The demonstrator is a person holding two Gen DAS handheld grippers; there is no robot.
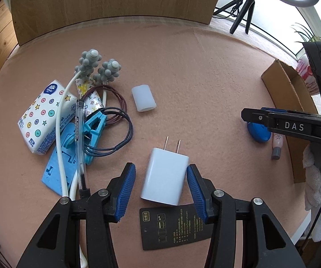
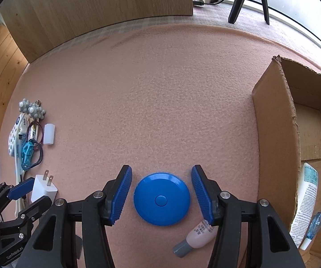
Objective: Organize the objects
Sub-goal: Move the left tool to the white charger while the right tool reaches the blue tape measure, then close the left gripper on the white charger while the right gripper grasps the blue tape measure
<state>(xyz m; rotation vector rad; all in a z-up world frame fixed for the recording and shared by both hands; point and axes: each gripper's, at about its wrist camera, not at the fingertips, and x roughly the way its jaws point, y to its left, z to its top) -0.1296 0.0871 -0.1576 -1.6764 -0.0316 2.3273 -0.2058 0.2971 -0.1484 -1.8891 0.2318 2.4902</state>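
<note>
Both grippers were poised for a pickup. The left gripper [image 1: 161, 188] had its fingers spread around the white plug charger [image 1: 163, 176] on the tabletop [image 1: 205, 78], one pad perhaps touching. The right gripper [image 2: 161, 197] straddled the blue round case [image 2: 161, 198], gaps on both sides. Next, each likely needed to close, then carry toward the cardboard box [image 2: 276, 134]. The box's interior was partly cut off.

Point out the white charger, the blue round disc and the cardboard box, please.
charger [image 1: 163, 176], left wrist view, middle of its white body.
disc [image 2: 161, 198], right wrist view, its top face near the centre button.
box [image 2: 274, 138], right wrist view, its outer side wall.
</note>
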